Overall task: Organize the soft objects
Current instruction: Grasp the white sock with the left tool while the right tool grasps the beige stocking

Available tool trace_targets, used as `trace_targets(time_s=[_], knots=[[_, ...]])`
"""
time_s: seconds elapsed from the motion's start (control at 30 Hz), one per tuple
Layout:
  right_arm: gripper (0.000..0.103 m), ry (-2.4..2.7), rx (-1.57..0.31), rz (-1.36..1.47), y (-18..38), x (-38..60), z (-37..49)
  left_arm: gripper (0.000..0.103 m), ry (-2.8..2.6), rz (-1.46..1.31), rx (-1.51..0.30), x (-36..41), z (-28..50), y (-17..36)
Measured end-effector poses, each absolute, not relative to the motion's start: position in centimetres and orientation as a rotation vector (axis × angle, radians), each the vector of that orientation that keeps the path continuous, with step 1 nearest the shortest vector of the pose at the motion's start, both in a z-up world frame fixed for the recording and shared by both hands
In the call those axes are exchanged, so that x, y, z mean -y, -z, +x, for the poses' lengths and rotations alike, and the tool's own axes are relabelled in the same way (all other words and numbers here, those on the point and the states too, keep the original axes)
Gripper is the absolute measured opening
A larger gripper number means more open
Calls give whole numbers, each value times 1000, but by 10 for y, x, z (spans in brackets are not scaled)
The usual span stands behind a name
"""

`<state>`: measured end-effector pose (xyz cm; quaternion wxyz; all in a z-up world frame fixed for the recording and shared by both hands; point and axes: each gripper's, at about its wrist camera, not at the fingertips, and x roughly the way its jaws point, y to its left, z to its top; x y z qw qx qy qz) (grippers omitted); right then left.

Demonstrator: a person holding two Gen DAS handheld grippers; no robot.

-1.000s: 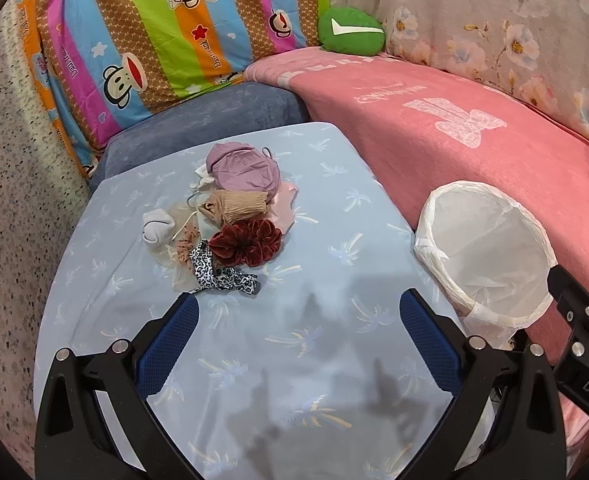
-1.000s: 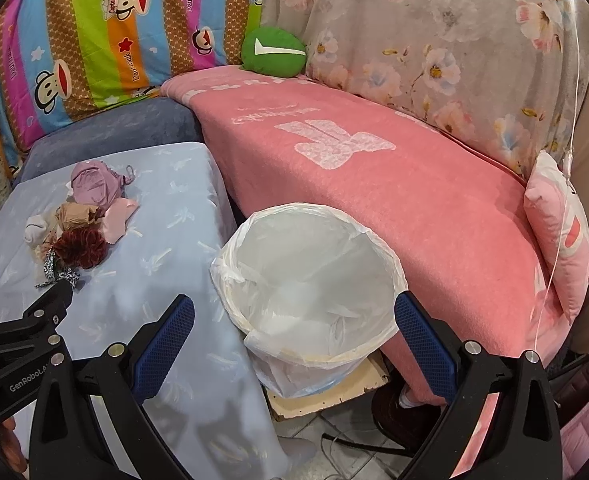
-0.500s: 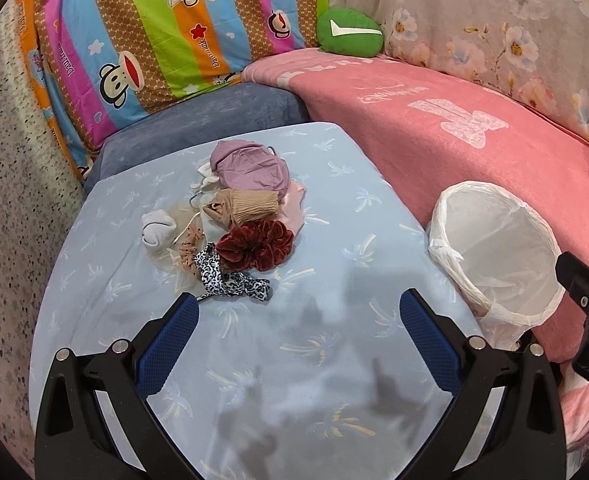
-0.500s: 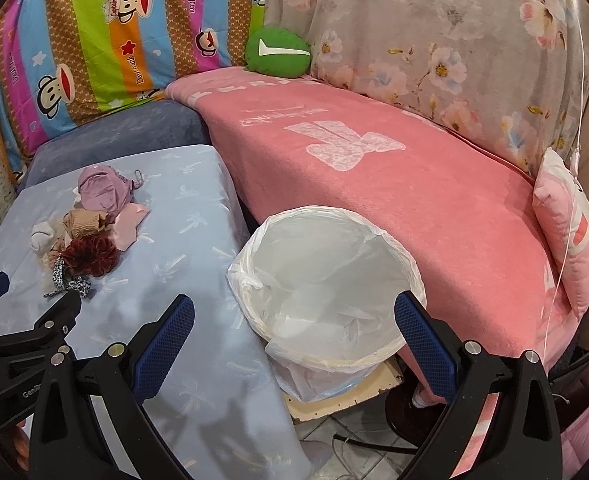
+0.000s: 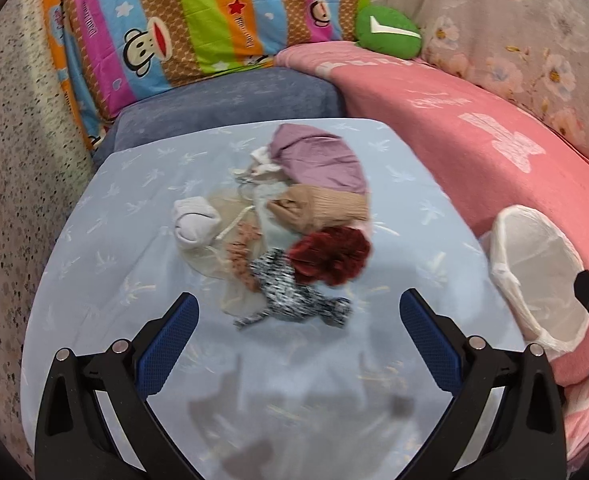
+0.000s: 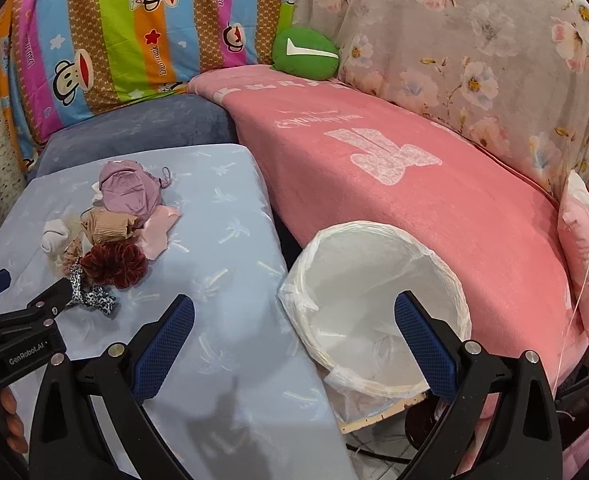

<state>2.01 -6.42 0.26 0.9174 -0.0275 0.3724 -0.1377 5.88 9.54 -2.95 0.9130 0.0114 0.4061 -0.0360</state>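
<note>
A small heap of soft things lies on the light blue table (image 5: 106,280): a mauve cloth (image 5: 318,160), a tan ribbed piece (image 5: 326,210), a dark red scrunchie (image 5: 330,254), a black-and-white patterned scrunchie (image 5: 290,296) and a white rolled sock (image 5: 194,226). My left gripper (image 5: 298,332) is open, just short of the patterned scrunchie. The same heap shows in the right wrist view, with the red scrunchie (image 6: 112,264) nearest. My right gripper (image 6: 294,332) is open above the table's right edge and the white-lined bin (image 6: 378,300). A pale pink piece (image 6: 160,228) lies beside the heap.
The bin (image 5: 534,276) stands between the table and a pink-covered sofa (image 6: 414,168). A green cushion (image 6: 306,54) sits at the sofa's back corner, a striped cartoon blanket (image 5: 198,20) behind. A pink pillow (image 6: 586,240) lies at the far right. A speckled wall (image 5: 14,180) runs left.
My left gripper has moved forward toward the heap, which now looks larger and closer. The right gripper has shifted forward and left, so the bin sits lower right between its fingers.
</note>
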Motion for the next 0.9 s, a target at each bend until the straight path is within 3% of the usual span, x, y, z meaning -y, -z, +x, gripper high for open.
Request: trace_targets(time_s=[0.33, 0.7, 0.8, 0.9], knots=[[97, 123, -758, -67, 9, -8, 85, 96, -35, -70, -863, -174, 117, 49], [97, 10, -834, 9, 44, -63, 160, 96, -6, -209, -916, -211, 160, 69], [95, 8, -849, 10, 55, -70, 172, 91, 16, -239, -940, -215, 168, 77], [85, -1, -879, 9, 68, -76, 181, 82, 37, -252, -960, -217, 173, 84]])
